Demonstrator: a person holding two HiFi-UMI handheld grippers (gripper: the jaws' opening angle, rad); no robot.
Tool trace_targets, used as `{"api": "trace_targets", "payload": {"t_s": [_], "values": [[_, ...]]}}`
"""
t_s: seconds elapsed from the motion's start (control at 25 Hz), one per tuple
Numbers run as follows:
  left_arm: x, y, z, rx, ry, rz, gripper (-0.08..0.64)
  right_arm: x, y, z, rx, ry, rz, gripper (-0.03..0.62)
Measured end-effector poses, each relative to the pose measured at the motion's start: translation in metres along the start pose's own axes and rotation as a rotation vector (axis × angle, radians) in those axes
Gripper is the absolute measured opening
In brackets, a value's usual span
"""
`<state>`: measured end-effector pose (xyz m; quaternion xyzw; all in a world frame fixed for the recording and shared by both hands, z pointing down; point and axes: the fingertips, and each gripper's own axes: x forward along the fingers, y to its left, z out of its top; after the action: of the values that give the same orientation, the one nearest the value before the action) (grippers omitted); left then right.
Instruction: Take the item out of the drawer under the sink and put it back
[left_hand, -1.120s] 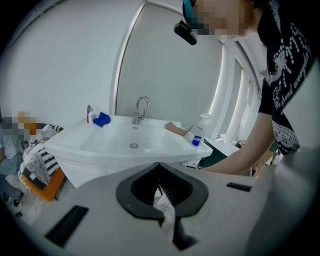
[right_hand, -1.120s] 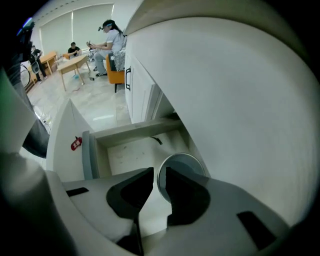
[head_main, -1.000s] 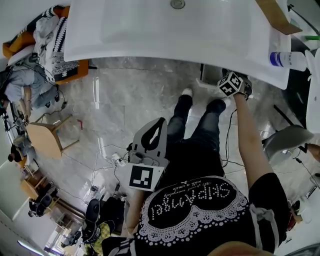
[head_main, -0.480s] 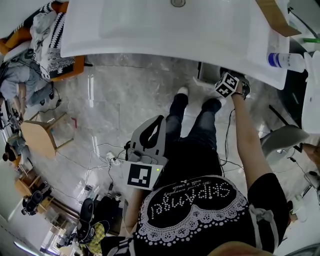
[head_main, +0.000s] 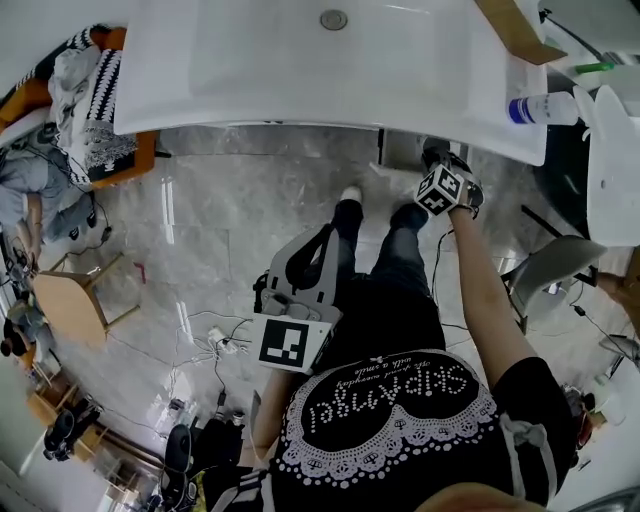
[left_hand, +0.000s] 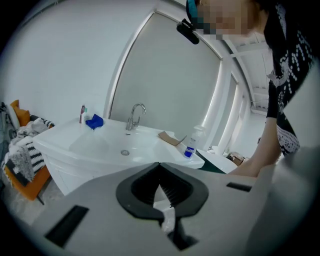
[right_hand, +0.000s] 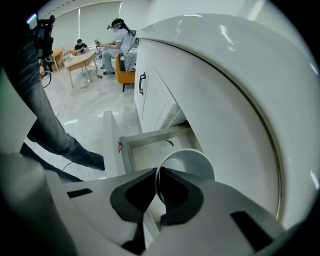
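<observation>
Sink (head_main: 300, 80) white, cup (right_hand: 192, 162) white. Floor (head_main: 230, 230) grey marble w/ pale veins. The right gripper (right_hand: 157, 169) is grey, fingers (right_hand: 135, 195) blk; cube (head_main: 440, 188) blk/wht squares. Cloth (left_hand: 94, 121) blue. Bottle (head_main: 545, 107) white, blue label.

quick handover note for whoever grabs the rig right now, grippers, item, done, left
Right hand-held gripper: shut on the rim of the white cup, pointing steeply down under the sink.
Left hand-held gripper: jaws together on a white scrap, parked near the waist, away from the job.
Drawer: pulled open, with the cup just above it and nothing else visible inside.
Done: drawer open, cup gripped.
Left: lift the cup clear, then set it back in the drawer and let go.
</observation>
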<state>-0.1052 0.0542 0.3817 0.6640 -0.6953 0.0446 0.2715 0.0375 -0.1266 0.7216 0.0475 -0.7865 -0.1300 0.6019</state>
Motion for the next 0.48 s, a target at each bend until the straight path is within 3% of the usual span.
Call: {"api": "trace_targets", "payload": {"t_s": [0.24, 0.48], "values": [[0.001, -0.001, 0.013, 0.007, -0.041, -0.043, 0.003, -0.025, 0.009, 0.011, 0.049, -0.041, -0.04, 0.025], [0.004, -0.005, 0.022, 0.054, -0.046, -0.122, 0.003, -0.063, 0.011, 0.028, 0.157, -0.123, -0.112, 0.025]]}}
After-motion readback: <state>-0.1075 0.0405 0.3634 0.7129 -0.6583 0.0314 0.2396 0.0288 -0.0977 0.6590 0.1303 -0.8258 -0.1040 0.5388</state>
